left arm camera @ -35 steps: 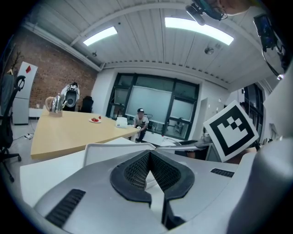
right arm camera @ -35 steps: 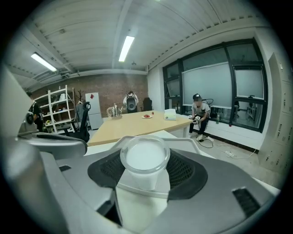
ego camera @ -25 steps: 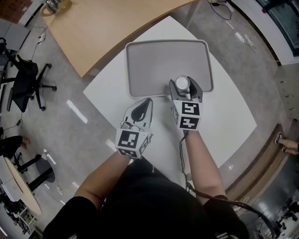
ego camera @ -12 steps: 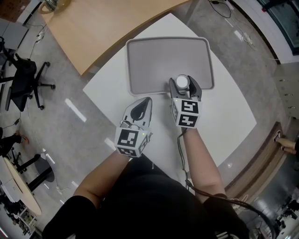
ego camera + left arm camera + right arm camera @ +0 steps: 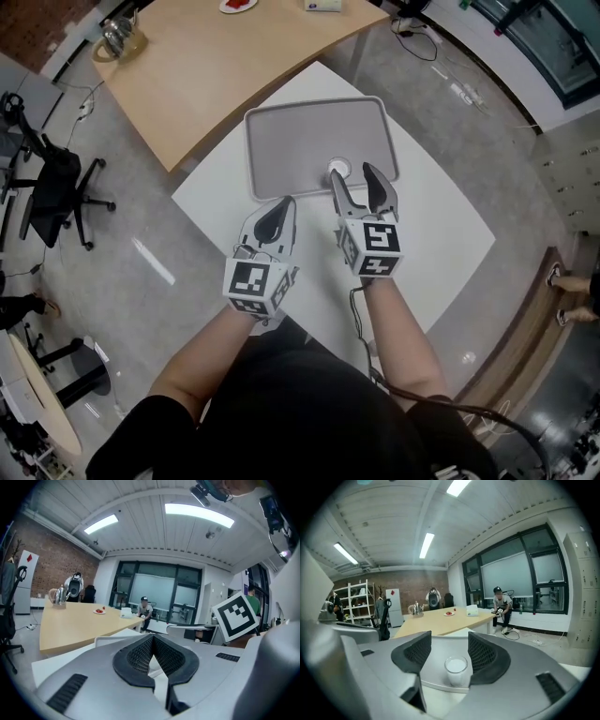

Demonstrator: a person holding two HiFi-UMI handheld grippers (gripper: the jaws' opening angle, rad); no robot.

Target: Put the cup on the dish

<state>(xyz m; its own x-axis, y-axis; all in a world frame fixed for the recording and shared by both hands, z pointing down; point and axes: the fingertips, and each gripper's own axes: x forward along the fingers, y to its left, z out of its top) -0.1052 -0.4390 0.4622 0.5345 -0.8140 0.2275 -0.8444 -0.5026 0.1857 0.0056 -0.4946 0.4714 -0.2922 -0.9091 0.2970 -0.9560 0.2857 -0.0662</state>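
On single dish [image 5: 300,131], one cup [image 5: 337,170] (upright); right gripper [image 5: 353,180] jaws apart, left gripper [image 5: 280,204] closed.

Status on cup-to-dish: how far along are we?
Done: the cup stands upright on the grey dish, near its front edge. In hand: nothing. The right gripper is open, with its fingers apart around the cup and not clamping it. The left gripper is shut and empty over the white table. Left: apparently only backing the right gripper clear.

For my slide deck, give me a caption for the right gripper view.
Open right gripper frames the cup standing near the edge of the grey dish.
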